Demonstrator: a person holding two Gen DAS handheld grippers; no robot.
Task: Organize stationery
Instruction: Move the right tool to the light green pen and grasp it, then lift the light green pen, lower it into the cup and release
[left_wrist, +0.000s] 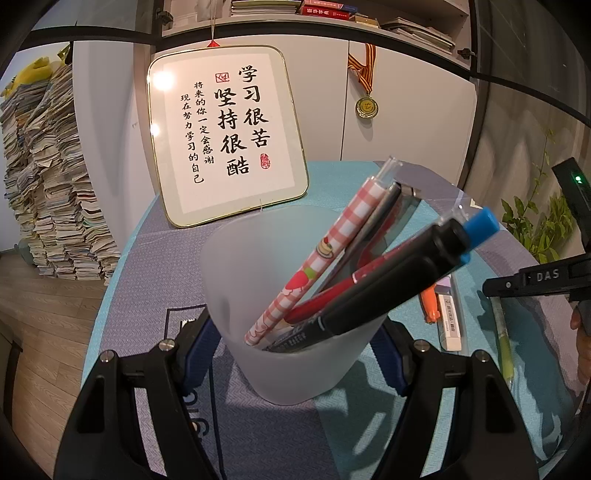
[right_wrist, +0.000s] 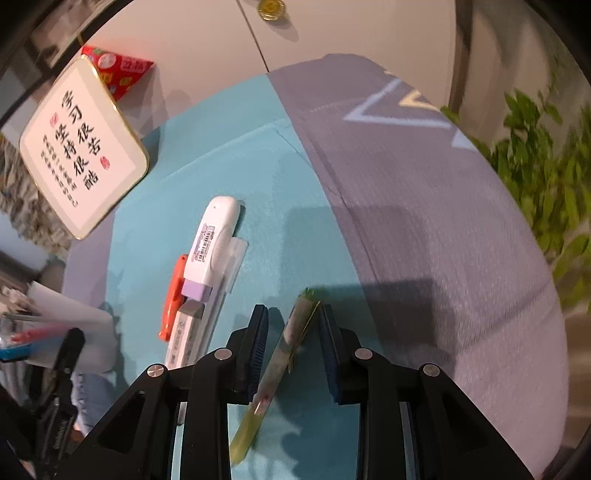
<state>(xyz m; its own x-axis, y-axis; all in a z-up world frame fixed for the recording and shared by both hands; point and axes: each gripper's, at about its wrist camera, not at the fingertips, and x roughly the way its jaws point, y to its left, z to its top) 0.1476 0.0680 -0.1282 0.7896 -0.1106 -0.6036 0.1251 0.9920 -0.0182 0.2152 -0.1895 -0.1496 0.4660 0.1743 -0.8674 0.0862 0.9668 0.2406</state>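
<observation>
The right gripper (right_wrist: 291, 350) stands with its jaws apart around a yellow-green pen (right_wrist: 275, 365) lying on the teal mat (right_wrist: 295, 229), pads not pressing; closing off-centre could roll it away. Farther left, the left gripper (left_wrist: 295, 332) clamps the frosted cup (left_wrist: 295, 295); its leaning pens (left_wrist: 369, 266) may block insertion or tip out.

right gripper (right_wrist: 293, 328) is hanging over the teal mat (right_wrist: 295, 206) with a green pen (right_wrist: 275, 363) lying loose between its parted jaws, white correction tape (right_wrist: 214, 240) just left.
</observation>
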